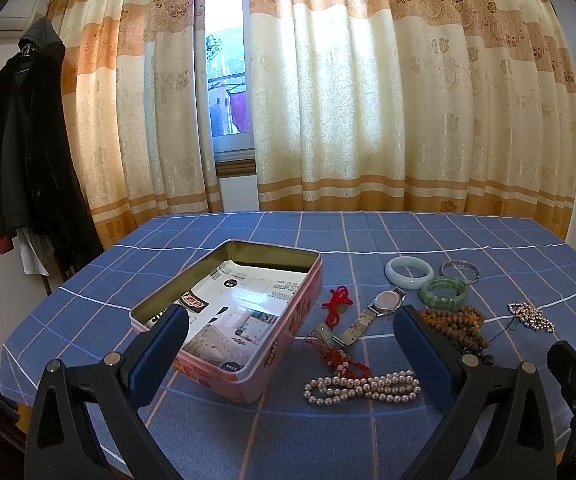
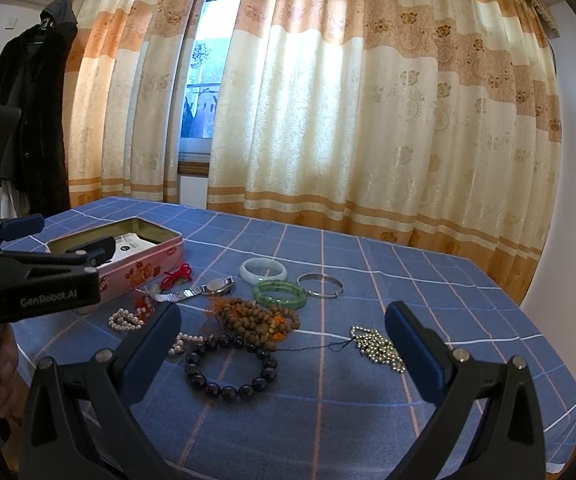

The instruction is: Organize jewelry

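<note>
Jewelry lies loose on the blue checked tablecloth (image 2: 367,360): pearl strand (image 1: 361,389), watch (image 1: 371,312), 2 bangles beside an open pink tin (image 1: 232,316). Your left gripper (image 1: 288,356) and right gripper (image 2: 284,344) hover spread, empty. Patterned curtains (image 1: 367,100) hang behind.

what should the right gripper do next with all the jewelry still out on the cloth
Probably lower the right gripper onto the dark bead bracelet. It lies flat right below the open fingers, apart from the other pieces, and the tin stands open with no jewelry in it yet.
</note>
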The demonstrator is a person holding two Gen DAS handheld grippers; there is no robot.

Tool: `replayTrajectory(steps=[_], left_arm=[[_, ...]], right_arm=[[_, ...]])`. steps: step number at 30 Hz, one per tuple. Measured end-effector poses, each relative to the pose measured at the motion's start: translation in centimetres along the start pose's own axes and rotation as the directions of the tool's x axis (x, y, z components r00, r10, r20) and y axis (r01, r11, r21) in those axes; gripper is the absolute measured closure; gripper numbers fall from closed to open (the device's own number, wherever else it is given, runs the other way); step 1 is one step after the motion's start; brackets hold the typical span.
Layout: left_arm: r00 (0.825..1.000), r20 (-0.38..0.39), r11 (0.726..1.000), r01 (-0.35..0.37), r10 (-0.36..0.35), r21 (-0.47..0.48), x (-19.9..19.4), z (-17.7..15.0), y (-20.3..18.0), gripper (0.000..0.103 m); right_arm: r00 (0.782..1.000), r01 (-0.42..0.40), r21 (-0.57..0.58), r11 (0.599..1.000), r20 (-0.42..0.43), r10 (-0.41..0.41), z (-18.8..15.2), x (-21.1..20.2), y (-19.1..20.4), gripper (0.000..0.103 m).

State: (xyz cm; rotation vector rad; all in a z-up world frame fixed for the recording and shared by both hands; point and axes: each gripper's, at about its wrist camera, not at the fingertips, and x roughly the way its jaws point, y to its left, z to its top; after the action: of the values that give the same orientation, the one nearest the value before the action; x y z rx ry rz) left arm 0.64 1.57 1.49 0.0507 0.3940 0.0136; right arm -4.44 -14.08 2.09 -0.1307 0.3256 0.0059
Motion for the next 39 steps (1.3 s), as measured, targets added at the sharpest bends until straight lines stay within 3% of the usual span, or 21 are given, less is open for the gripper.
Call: replayTrajectory(steps=[14,25,31,36,39], left_arm=[[1.0,-0.003,1.0,-0.005,0.005,0.004,0.0,0.1,0.0,0.001],[0.997,-0.056,0.999,-0.043,0.044,0.014,1.4,-2.5,1.8,0.001],[0.993,-0.11,0.998,0.041,-0.036,0.041,2.4,-3.9,0.9,0.001],[0.974,-0.164,0.984,0.167,-0.155,0.063,3.7,-3.9,-1.7,0.002],[0.955,-0.224,0.975,0.214,-0.194,0.068,5.1,-4.0,-2.9,0.02]], right_arm=[[1.0,0.001,0.004,1.0,-0.003,-0.001,0.1,0.0,-0.1,0.0],[0.999,0.016,0.022,1.0,-0.032,-0.015,-1.1,0.5,-2.1,0.0],[0.995,0.023,0.064,0.998,-0.097,-0.017,-3.0,2.0,-4.2,0.0],[0.993,0.011,0.078,0.997,-0.122,-0.001,-3.7,2.5,-4.7,0.005],[0.992,-0.008,0.088,0.996,-0.126,0.019,-4.1,2.7,-4.7,0.005]])
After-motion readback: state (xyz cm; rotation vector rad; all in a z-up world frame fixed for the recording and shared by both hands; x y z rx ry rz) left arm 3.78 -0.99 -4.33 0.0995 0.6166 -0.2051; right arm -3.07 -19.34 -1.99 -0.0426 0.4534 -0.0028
